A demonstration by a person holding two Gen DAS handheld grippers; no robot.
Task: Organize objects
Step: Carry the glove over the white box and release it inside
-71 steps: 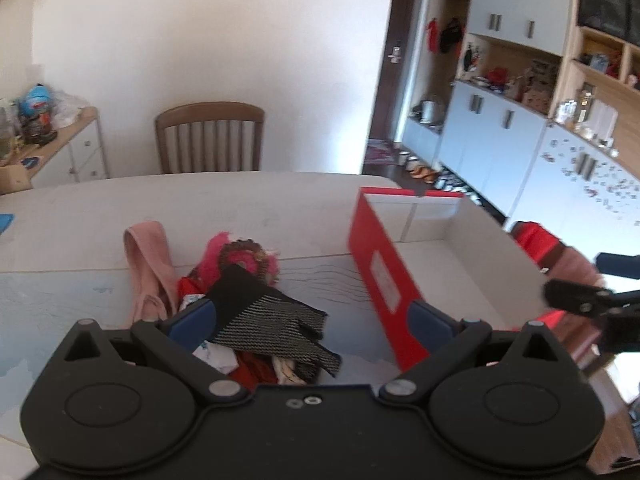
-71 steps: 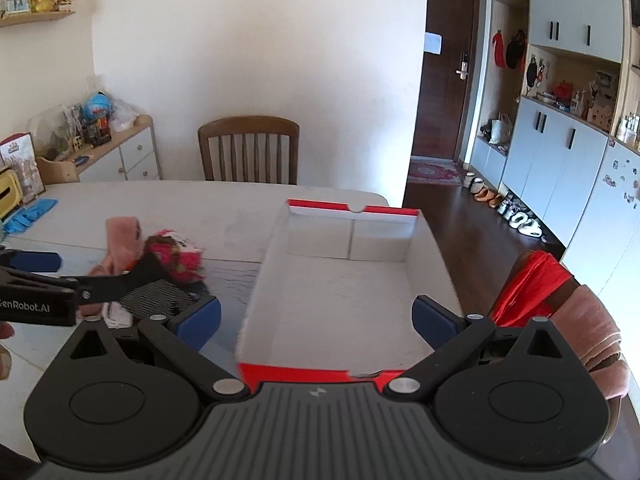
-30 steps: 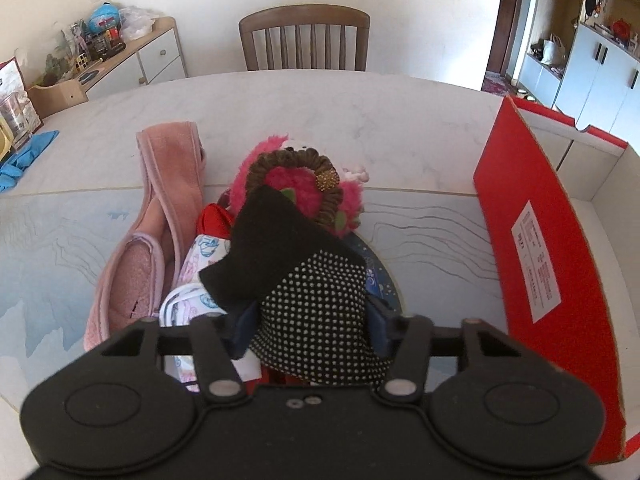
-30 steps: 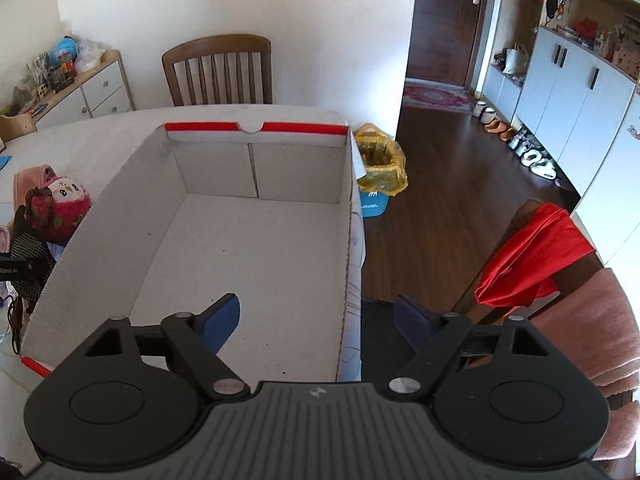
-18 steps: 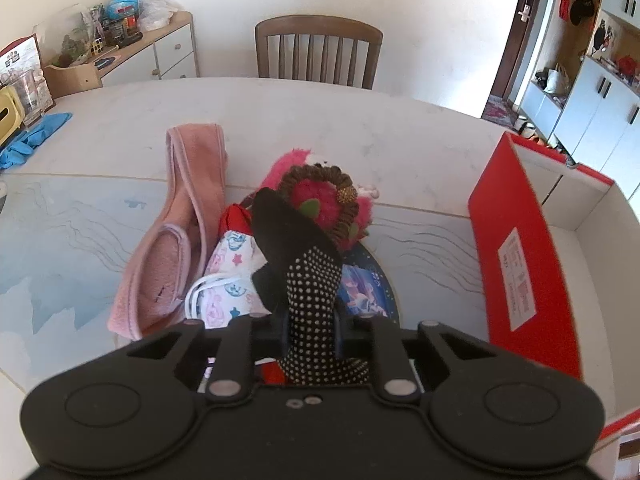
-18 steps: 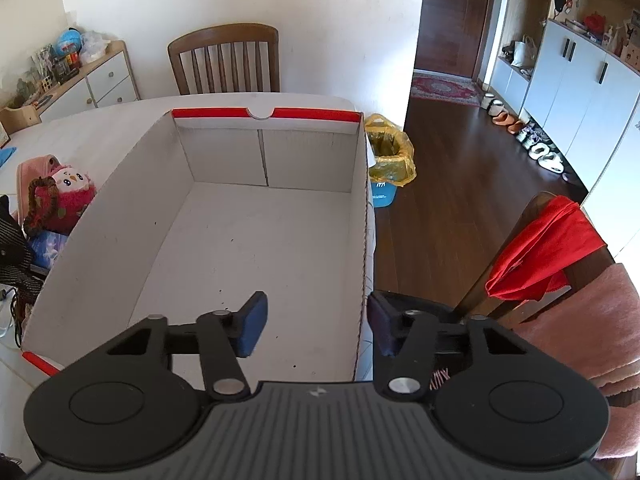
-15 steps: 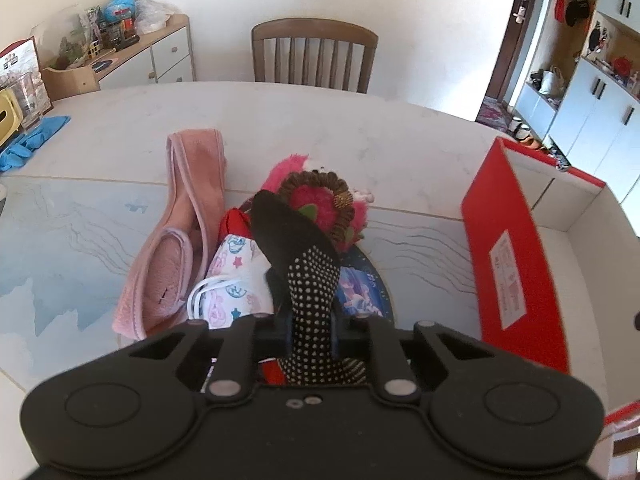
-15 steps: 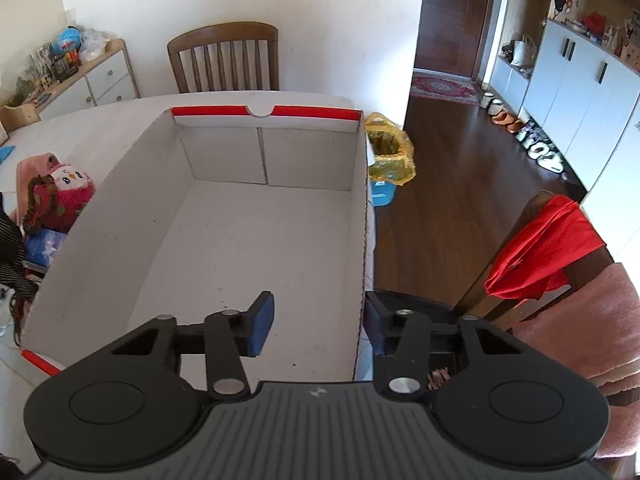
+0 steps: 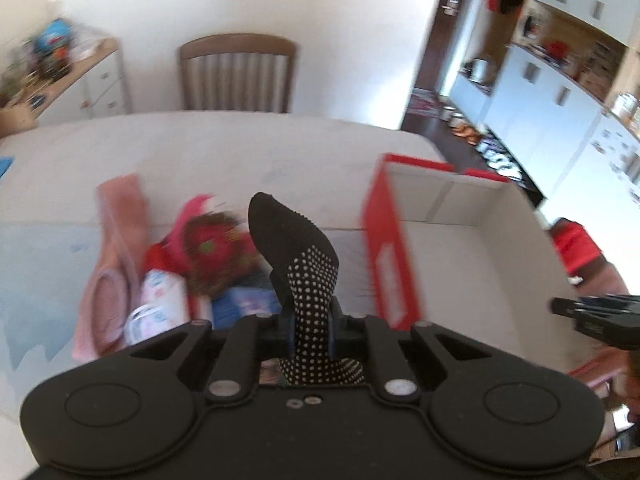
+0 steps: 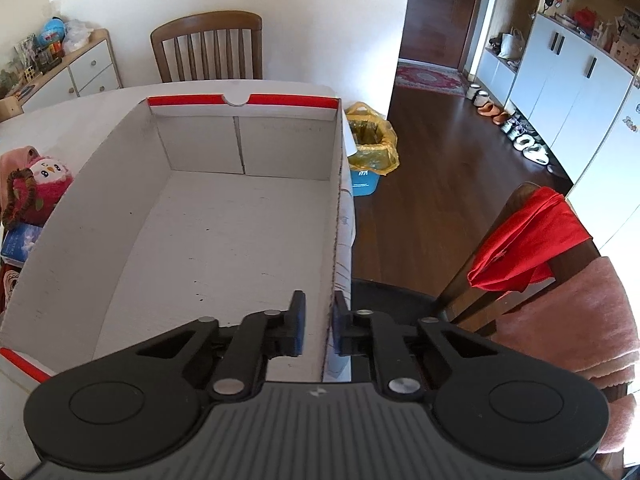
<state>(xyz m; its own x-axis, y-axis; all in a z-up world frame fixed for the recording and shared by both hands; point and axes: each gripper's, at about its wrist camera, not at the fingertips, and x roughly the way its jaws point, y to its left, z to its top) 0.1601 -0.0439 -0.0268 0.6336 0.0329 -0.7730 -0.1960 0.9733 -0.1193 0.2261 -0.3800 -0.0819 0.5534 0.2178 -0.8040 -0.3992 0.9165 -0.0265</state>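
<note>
Between the jaws of the left gripper [image 9: 311, 334] a black glove with white dots [image 9: 298, 260] is clamped; it stands up above the bench [image 9: 224, 148]. Just behind it, blurred, lies a heap: a blue booklet [image 9: 244, 300], a red plush toy [image 9: 212, 246] and a pink cloth [image 9: 116, 216]. At the right, the right gripper [image 10: 319, 330] pinches the near right wall of the open white cardboard box [image 10: 224, 240] with red edges. Beyond the bench stands a wooden chair [image 10: 208, 46].

Black grippers, blue-padded jaws, silver screws
</note>
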